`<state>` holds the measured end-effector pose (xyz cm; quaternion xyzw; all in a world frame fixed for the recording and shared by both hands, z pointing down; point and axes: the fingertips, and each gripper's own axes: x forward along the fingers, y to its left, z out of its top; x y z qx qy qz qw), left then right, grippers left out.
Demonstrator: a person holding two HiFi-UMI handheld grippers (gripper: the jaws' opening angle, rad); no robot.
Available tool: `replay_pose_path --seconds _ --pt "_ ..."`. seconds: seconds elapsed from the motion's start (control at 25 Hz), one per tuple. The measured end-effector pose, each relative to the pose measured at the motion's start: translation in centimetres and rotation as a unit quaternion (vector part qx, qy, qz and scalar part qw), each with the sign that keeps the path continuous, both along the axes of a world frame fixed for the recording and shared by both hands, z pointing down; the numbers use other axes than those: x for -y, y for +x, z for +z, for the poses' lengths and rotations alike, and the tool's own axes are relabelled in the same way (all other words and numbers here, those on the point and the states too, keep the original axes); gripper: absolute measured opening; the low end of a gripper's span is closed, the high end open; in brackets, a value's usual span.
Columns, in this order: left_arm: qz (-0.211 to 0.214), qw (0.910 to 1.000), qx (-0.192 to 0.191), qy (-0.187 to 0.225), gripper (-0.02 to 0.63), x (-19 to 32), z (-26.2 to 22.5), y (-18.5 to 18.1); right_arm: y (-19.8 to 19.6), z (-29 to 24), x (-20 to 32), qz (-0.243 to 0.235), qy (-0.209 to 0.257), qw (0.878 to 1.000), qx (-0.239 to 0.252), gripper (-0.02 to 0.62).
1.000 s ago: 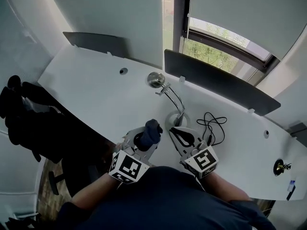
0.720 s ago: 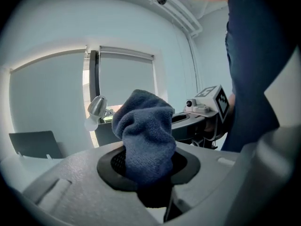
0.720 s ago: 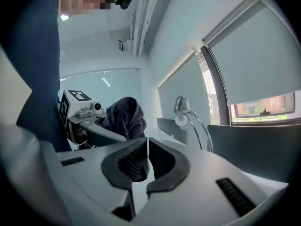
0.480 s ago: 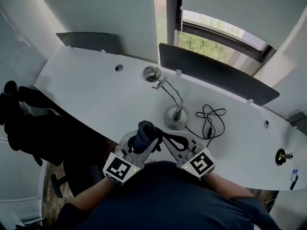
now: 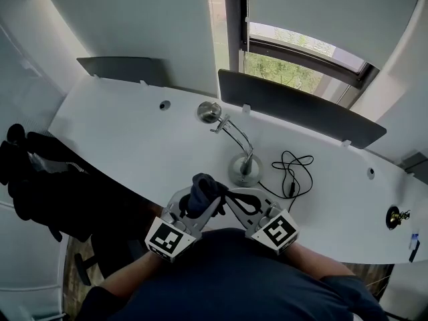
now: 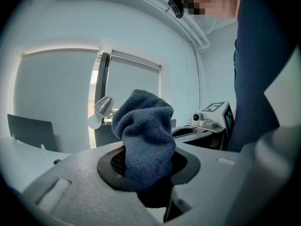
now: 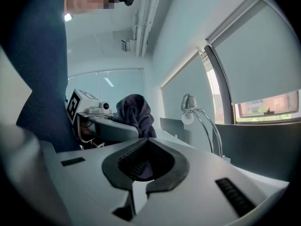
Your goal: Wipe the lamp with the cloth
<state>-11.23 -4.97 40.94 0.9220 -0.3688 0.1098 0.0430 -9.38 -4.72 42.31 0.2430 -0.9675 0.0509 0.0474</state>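
A chrome desk lamp stands mid-desk, its round base (image 5: 245, 170) on the white top and its head (image 5: 209, 112) arched to the left. The lamp head (image 6: 102, 108) also shows behind the cloth, and the lamp (image 7: 193, 108) shows beyond the right jaws. A bunched dark blue cloth (image 5: 203, 191) sticks up from my left gripper (image 5: 212, 196), which is shut on it near the desk's front edge. In the left gripper view the cloth (image 6: 143, 131) fills the jaw hollow. My right gripper (image 5: 231, 196) sits just right of the cloth, short of the lamp base, shut and holding nothing (image 7: 147, 142).
A black cable (image 5: 293, 169) lies coiled right of the lamp base. Dark screens (image 5: 297, 109) stand along the desk's back edge under the window. A black chair with dark clothing (image 5: 40, 179) is at the left. A small brass fitting (image 5: 394, 217) sits at the far right.
Both grippers have drawn back from the lamp base toward the person. The right jaws have come fully together. The left gripper has rolled with the cloth still in it.
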Motion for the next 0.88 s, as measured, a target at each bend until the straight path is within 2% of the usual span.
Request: replay_pose_path --seconds 0.36,0.88 --pt "0.0 1.0 -0.007 -0.001 0.13 0.14 -0.35 0.12 0.02 -0.29 0.15 0.006 -0.002 1.0 0.005 0.011" --pt "0.008 0.9999 0.012 0.003 0.13 -0.05 -0.25 0.12 -0.22 -0.6 0.04 0.0 -0.011 1.0 0.005 0.011"
